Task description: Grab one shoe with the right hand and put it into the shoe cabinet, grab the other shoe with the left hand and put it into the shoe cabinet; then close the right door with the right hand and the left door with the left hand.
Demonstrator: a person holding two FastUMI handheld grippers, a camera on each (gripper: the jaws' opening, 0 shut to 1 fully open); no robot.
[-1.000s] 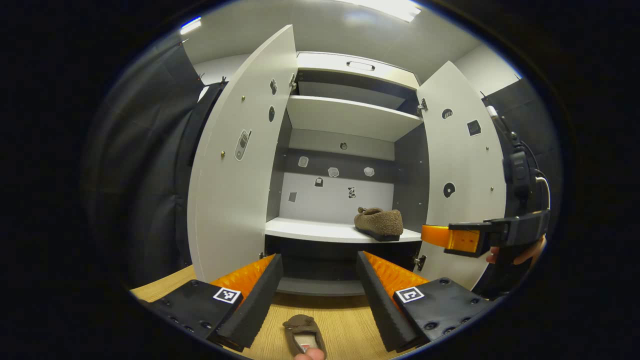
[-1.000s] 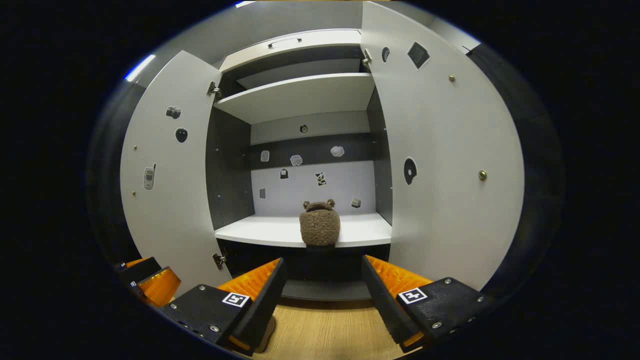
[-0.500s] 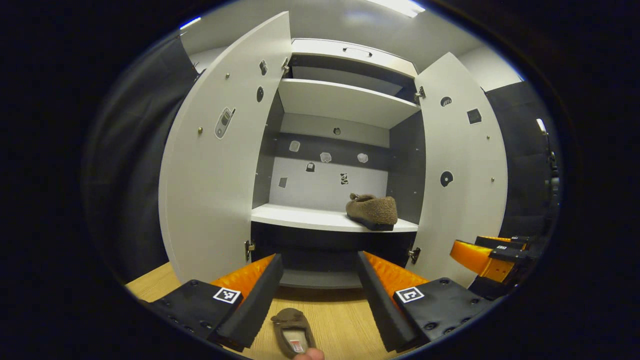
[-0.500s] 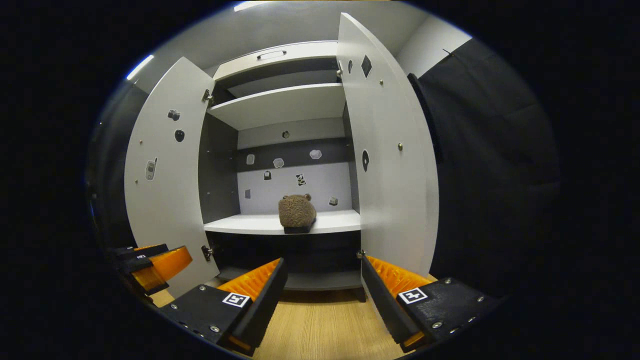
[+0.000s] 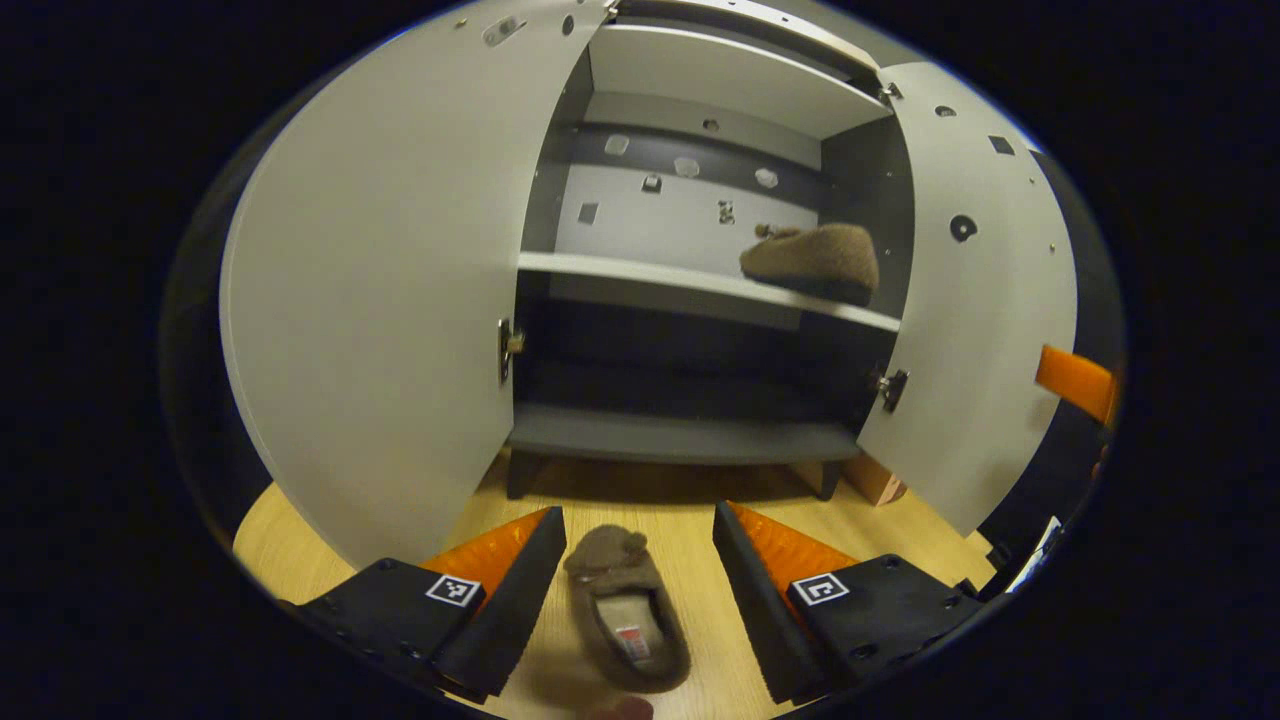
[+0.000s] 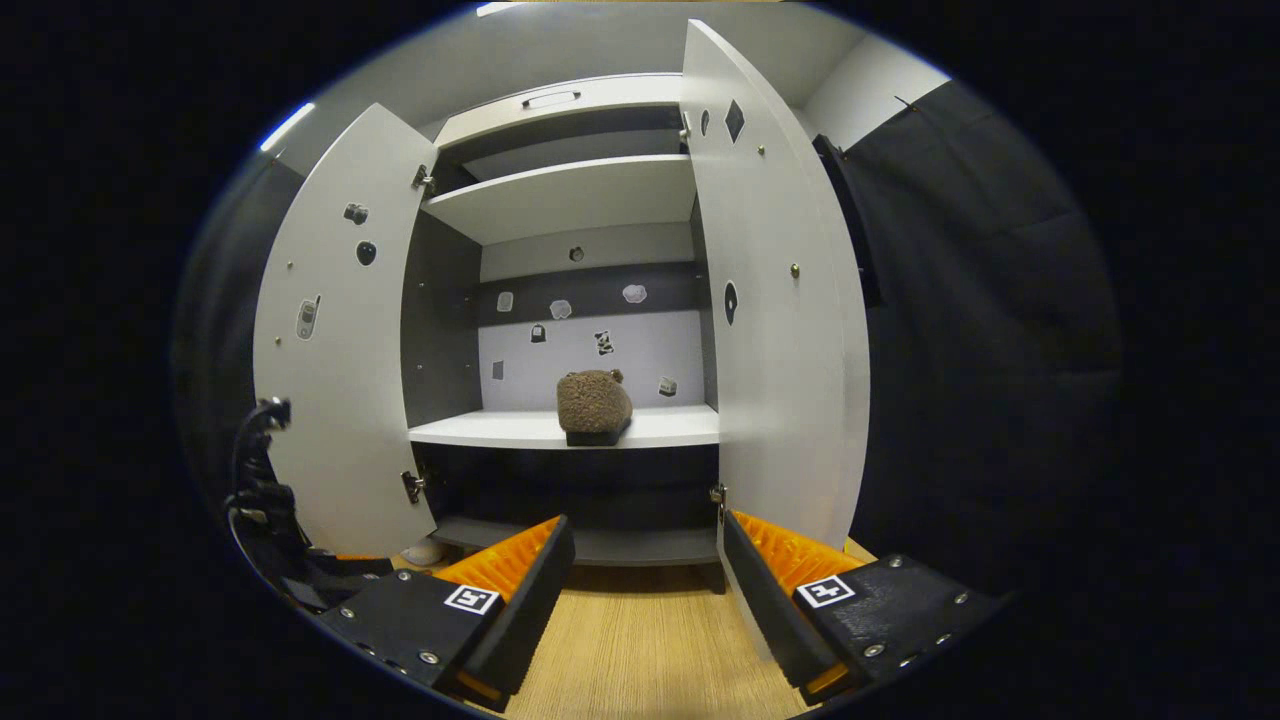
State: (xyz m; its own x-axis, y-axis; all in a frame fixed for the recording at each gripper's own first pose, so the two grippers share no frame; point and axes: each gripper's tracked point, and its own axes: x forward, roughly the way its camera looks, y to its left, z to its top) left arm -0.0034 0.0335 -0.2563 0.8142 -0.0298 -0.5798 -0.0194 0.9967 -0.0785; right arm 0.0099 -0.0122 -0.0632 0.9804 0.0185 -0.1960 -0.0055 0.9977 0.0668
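Left gripper (image 5: 632, 560): jaws spread wide, low over the pale wood-grain floor (image 5: 880, 520). Between them, untouched, lies a fuzzy brown slipper (image 5: 627, 605), toe toward the cabinet, lining and insole tag showing. Shoe cabinet (image 5: 700, 300): smooth white panels, dark interior, both doors swung open. Second slipper (image 6: 593, 404), same plush pile with a dark sole, sits on the white middle shelf (image 6: 520, 430). Right gripper (image 6: 647, 570): jaws spread, empty, facing the cabinet.

Pretty even overhead light: a ceiling strip (image 6: 285, 127) glares in the right gripper view. The cabinet's lower compartment (image 5: 690, 365) is left in deep shadow. Door edges are bent hard by fisheye, and the floor shoe (image 5: 627, 610) is slightly blurred.
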